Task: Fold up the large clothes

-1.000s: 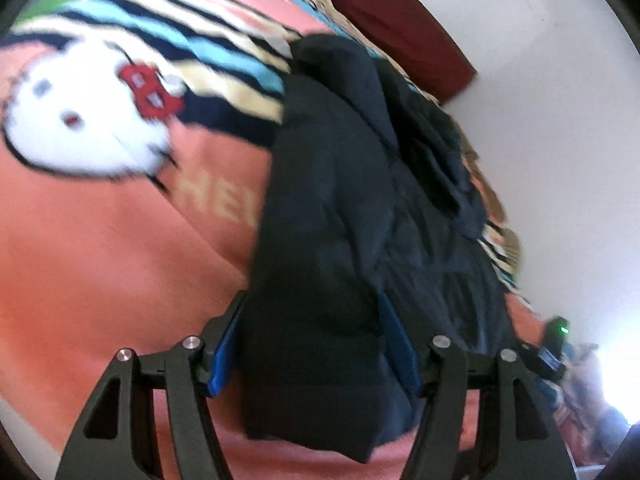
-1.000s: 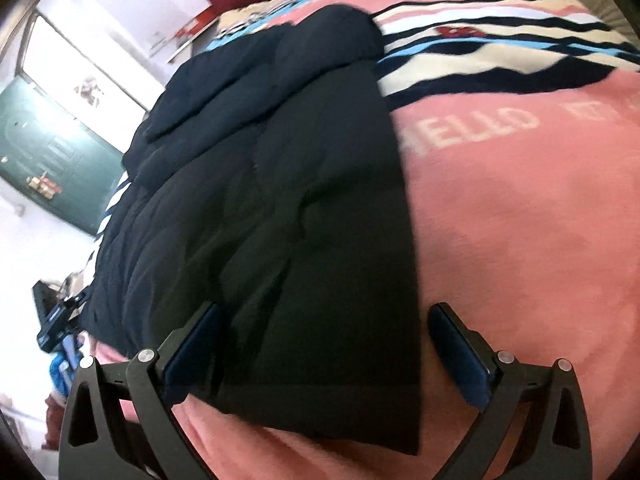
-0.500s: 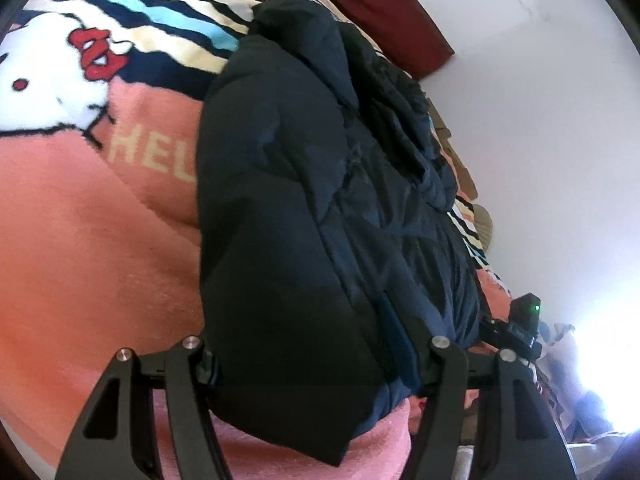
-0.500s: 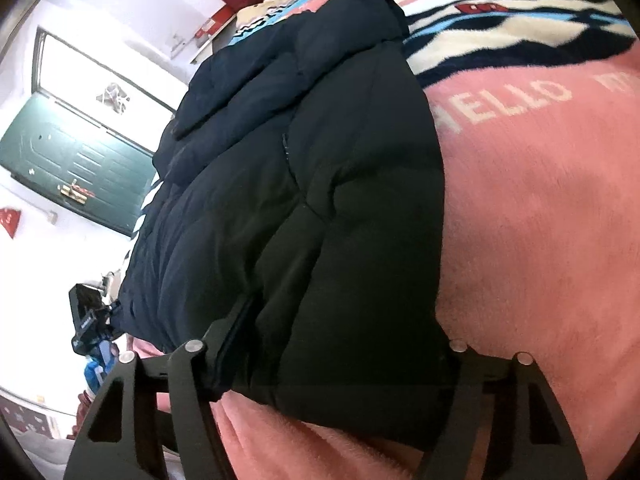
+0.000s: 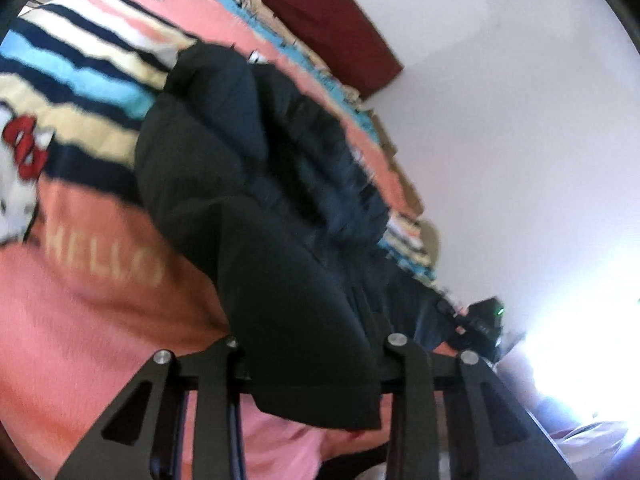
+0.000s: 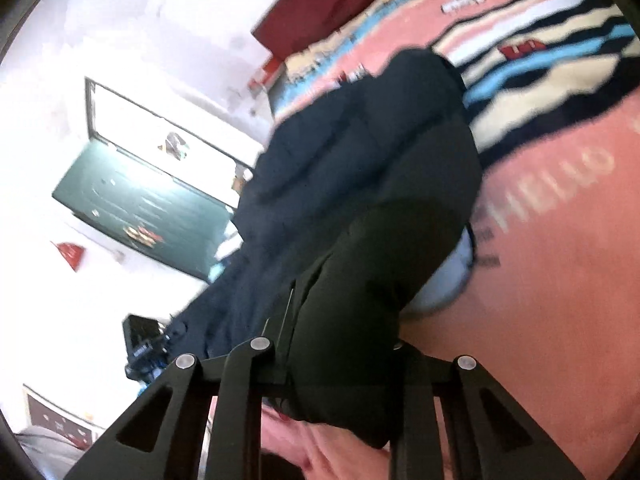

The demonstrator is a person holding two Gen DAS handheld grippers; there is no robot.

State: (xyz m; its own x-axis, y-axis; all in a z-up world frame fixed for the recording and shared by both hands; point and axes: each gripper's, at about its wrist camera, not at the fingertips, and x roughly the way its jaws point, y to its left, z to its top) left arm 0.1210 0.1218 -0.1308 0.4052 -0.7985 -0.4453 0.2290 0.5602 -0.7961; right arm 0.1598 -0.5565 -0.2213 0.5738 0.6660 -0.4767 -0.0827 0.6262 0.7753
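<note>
From the left wrist view, the left tool [image 5: 316,364] has just been closing, and now its jaws pinch the near hem of the black jacket [image 5: 256,208]. A second ago they stood wider on both sides of this hem, with the cloth lying flat between them. Now the hem hangs over the tool and its corner is lifted off the bed [image 5: 80,320], so the pink blanket shows under it. The rest of the jacket lies along the bed toward the red headboard [image 5: 320,20], near the white wall [image 5: 520,140]. The other tool is seen at the far right, beside the jacket's edge.

From the right wrist view, the right tool [image 6: 332,364] has also just been closing; a second ago it was wide open over the flat hem. Now it grips the other near corner of the jacket, and the cloth bunches up between the jaws. A pale lining [image 6: 444,280] shows under the raised edge. A green door [image 6: 140,208] stands behind.

I think both grips are made, and the lower part can now be carried toward the collar for the fold. The padded cloth is thick, so it may slip.
</note>
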